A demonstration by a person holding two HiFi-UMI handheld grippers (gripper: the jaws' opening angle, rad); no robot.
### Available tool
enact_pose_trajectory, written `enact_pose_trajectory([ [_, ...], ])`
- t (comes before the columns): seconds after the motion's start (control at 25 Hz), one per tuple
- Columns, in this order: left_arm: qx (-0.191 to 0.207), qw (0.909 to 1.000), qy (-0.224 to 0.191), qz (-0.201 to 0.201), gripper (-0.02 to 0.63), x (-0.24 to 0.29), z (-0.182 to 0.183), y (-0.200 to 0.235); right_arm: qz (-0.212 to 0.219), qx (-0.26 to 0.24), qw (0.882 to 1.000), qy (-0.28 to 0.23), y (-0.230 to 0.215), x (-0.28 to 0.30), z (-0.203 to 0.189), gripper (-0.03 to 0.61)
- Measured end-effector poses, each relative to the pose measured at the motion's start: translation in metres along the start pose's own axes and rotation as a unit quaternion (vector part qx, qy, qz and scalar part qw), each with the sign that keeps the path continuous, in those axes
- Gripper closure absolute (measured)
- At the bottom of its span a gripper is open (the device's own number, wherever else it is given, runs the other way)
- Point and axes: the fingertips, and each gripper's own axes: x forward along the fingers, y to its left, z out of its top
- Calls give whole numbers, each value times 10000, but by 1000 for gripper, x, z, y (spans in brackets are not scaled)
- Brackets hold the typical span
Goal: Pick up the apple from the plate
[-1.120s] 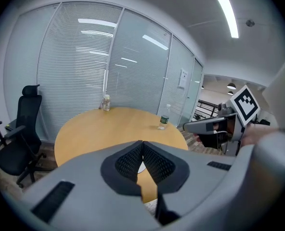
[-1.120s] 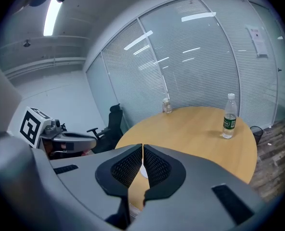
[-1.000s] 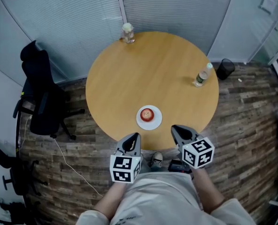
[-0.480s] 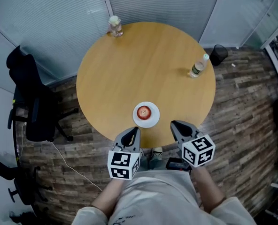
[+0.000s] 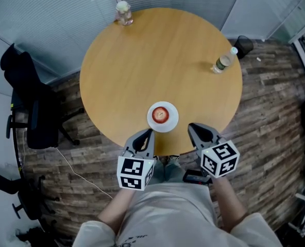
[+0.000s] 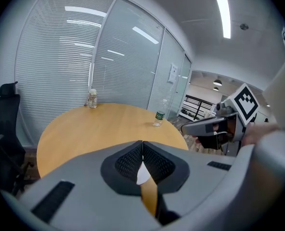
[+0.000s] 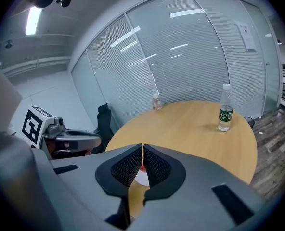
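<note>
head view, apple spot: the apple sits in the middle of a small white plate, which is on the near edge of the round wooden worktop, right in front of the person.
head view, tongs vs apple: the left tongs and right tongs hover at the worktop's near rim with the plate ahead and between them. The apple is ahead and to the right of the left tip, and ahead and to the left of the right tip. The left tip looks a bit nearer to me.
head view, apple looks: red, round, with a paler patch on top. There's no real long axis, so approach angle shouldn't matter much.
left gripper view, tongs: the left tongs are pressed together with nothing pinched.
left gripper view, target: only a white sliver of plate peeks out below the closed tips. The apple itself is hidden.
right gripper view, tongs: the right tongs are also pressed together and empty.
right gripper view, target: a bit of red apple shows over the white plate, dead ahead behind the tips.
my take: either pair has to spread before going in.
</note>
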Motion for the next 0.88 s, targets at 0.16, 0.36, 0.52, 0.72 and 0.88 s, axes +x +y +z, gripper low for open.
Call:
enact_pose_trajectory([
  [0.16, 40, 10000, 77, -44, 609, 9, -4, 4, -6, 82, 10000, 25, -2, 10, -3, 546],
  [0.36, 59, 9999, 79, -83, 611, 18, -6, 9, -26, 211, 9997, 120, -6, 18, -11, 546],
  [0.52, 25, 9998, 182, -42, 611, 26, -17, 16, -62, 240, 9994, 232, -9, 22, -21, 547],
  [0.72, -42, 9994, 354, -6, 611, 38, -33, 25, -97, 339, 9989, 325, -14, 28, -28, 547],
  [0.88, -61, 9990, 450, -6, 605, 49, -42, 28, -70, 368, 9984, 418, -16, 35, -34, 548],
])
